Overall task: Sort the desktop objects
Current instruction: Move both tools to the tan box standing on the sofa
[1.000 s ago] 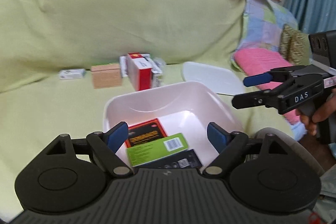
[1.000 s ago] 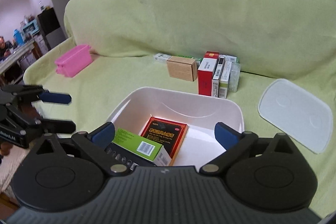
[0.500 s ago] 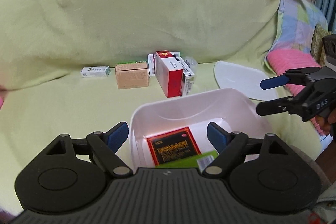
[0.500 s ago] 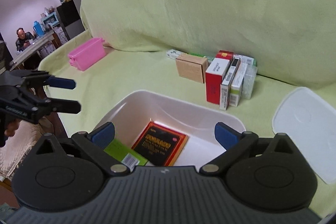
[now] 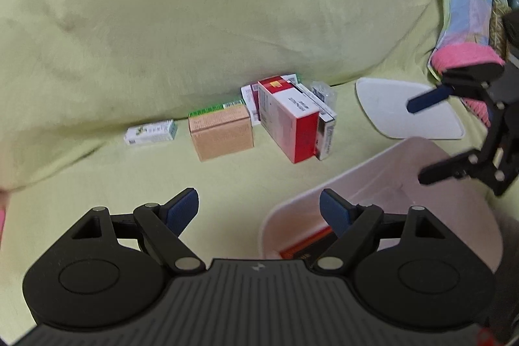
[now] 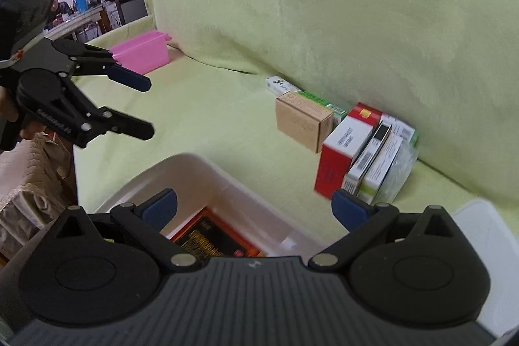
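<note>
Since both the left gripper (image 5: 258, 209) and right gripper (image 6: 254, 206) have fingers spread wide and empty, nudging the red box (image 5: 289, 118) near the sofa's back edge could topple its leaning neighbours.

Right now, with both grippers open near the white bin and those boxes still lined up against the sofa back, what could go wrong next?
1. The red box stands upright, pressed against slimmer boxes. Pulling it alone may topple its neighbours.
2. The sofa cover is soft, so boxes could tip when nudged.
3. The left gripper and right gripper hover near the same white bin, both open. Reaching for one box together risks a collision.
</note>
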`<state>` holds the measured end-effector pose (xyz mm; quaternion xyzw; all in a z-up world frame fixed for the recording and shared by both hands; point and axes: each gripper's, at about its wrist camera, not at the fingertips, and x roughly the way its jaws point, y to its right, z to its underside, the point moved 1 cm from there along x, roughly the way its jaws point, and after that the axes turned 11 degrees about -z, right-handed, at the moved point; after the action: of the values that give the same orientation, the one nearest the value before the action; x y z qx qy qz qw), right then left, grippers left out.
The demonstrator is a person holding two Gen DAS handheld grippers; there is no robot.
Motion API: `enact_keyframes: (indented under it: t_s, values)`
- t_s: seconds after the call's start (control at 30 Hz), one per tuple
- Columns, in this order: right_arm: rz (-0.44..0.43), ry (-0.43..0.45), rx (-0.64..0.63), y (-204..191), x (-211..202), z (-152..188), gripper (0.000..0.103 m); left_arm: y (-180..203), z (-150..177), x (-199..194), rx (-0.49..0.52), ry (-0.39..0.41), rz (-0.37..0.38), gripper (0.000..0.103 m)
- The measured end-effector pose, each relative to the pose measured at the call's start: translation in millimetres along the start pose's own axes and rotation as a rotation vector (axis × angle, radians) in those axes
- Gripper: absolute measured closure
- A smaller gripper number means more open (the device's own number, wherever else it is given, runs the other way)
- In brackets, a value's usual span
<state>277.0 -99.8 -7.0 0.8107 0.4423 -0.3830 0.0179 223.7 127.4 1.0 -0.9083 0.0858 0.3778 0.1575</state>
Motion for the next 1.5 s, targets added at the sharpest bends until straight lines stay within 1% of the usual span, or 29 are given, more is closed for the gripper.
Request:
enact_keyframes:
  t_s: [0.3,0.53,0.67,0.73,0.87,1.03,1.17,1.23,1.37,1.4,1.43,1.5]
  values:
    - [0.029,-0.057,-0.152,30.5,36.8,-44.4,0.003,-11.5,-20.1,42.3,0.127,0.029,0.015,0.021]
    - [0.021,-0.099,-0.22,53.1,60.3,-69.7,0.005,-20.2,-36.9,82.0,0.219,0.032,0.01,0.022]
    - [0.021,-0.131,-0.23,67.3,79.4,-76.2,0.006,-18.9,-41.5,104.7,0.28,0.033,0.014,0.022]
    - [0.004,-0.142,-0.226,73.4,88.9,-76.4,0.01,-18.6,-43.1,117.4,0.309,0.031,0.015,0.022]
    - [-0.004,-0.187,-0.3,74.6,108.7,-77.2,0.012,-20.3,-46.0,143.4,0.342,0.026,0.021,0.022]
    - [-0.006,-0.232,-0.387,78.6,132.2,-88.0,0.013,-25.2,-53.5,175.1,0.402,0.01,0.019,0.022]
    - [-0.001,-0.257,-0.4,90.2,151.4,-97.0,0.015,-28.3,-57.6,200.5,0.45,-0.011,0.007,0.022]
    - [-0.007,-0.265,-0.397,95.4,159.2,-100.4,0.019,-29.4,-58.7,211.6,0.463,-0.017,0.006,0.022]
    - [-0.013,-0.295,-0.412,101.3,173.1,-103.5,0.02,-31.1,-59.2,227.9,0.487,-0.014,0.017,0.022]
    - [-0.012,-0.307,-0.418,102.6,176.8,-103.8,0.022,-31.5,-59.0,231.5,0.494,-0.015,0.019,0.022]
    - [-0.016,-0.319,-0.423,104.3,180.5,-103.9,0.026,-31.7,-58.3,234.5,0.504,-0.017,0.019,0.022]
    - [-0.025,-0.349,-0.439,106.9,187.9,-103.6,0.03,-32.5,-57.2,241.4,0.52,-0.026,0.019,0.022]
